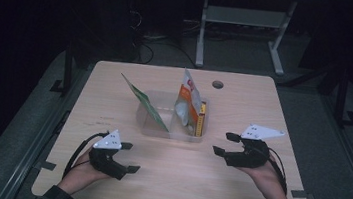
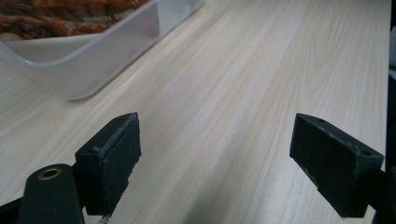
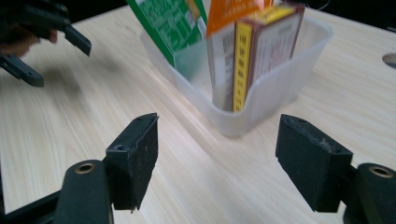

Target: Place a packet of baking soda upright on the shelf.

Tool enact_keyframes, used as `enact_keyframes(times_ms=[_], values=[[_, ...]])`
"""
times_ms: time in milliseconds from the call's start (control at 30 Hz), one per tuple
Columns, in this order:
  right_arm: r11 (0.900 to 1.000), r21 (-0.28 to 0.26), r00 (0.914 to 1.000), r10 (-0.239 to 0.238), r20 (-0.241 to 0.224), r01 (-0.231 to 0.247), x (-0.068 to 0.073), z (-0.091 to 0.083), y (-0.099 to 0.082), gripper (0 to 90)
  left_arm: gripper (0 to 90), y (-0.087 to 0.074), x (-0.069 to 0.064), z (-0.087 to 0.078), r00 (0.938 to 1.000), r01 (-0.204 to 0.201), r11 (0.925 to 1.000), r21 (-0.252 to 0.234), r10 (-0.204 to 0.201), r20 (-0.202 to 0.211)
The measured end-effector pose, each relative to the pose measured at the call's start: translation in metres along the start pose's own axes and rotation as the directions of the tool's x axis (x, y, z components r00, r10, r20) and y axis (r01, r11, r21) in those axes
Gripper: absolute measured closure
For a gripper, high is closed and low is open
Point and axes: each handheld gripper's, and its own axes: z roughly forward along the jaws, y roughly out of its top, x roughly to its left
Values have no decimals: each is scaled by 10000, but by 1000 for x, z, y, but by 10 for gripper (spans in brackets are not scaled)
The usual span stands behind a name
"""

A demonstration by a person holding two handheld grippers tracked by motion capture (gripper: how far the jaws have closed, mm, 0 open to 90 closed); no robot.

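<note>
- One clear plastic tub (image 1: 173, 132), centre of the high view, standing on the table; in my right gripper view it sits at upper centre (image 3: 261, 107), and in my left gripper view its corner fills the upper left (image 2: 84, 70).
- Three packets in the tub, counted:
  - one green packet (image 1: 145, 103), leaning out over the tub's left rim; upper centre of my right gripper view (image 3: 170, 25);
  - one orange-and-white pouch (image 1: 188, 101), standing upright in the tub's right half, tallest of the three;
  - one box with a yellow edge (image 1: 202, 120), upright against the tub's right wall, just beside the pouch; its yellow spine faces my right gripper view (image 3: 243, 65).
- One wooden table (image 1: 235, 186), light grain, with one round hole (image 1: 218, 84) near its far edge, right of centre.
- Two grippers, one in each of my hands:
  - my left gripper (image 1: 130, 157), lower left of the high view, jaws spread wide, nothing between them, just above bare wood, apart from the tub; it also appears at the upper left of my right gripper view (image 3: 51, 49);
  - my right gripper (image 1: 226, 143), right of the tub and near it, pointing toward it, jaws wide apart, holding nothing and touching nothing.
</note>
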Motion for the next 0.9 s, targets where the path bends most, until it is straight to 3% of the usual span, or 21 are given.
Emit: enact_keyframes(times_ms=[333,600,900], values=[[9958,837,9991,-378,212,359,1,4,-22,260,154,-3,-3,6,9997,-214,9993,310,210,145],[9804,1794,9953,-894,381,812,7,9,-45,221,155,-7,-4,12,9982,-502,9970,584,481,358],[9707,2153,9931,-1146,233,1069,8,13,-56,183,154,-11,-5,20,9952,-875,9913,987,827,524]])
